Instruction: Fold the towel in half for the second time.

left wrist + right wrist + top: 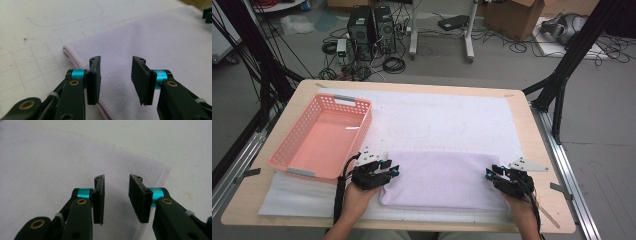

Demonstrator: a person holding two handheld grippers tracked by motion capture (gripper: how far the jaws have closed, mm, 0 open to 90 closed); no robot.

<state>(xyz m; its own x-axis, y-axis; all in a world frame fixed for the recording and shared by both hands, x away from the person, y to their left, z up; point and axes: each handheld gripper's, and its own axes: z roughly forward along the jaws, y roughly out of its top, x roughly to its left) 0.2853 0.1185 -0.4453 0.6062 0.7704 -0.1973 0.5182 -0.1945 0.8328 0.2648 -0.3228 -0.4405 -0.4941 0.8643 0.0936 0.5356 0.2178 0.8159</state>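
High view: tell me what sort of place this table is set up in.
Most likely a lab or workshop rigged for recording, not a home. Two computer towers stand on the bare floor among loose cables, a cardboard box sits behind, and black frame legs flank the table.

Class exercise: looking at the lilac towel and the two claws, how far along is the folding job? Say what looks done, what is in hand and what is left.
Done: the lilac towel lies flat as a neat rectangle on the white mat, apparently folded already. In hand: nothing; the left claw and right claw hang open over its two ends. Left: probably another fold, then perhaps moving it to the pink basket, which holds no towel.
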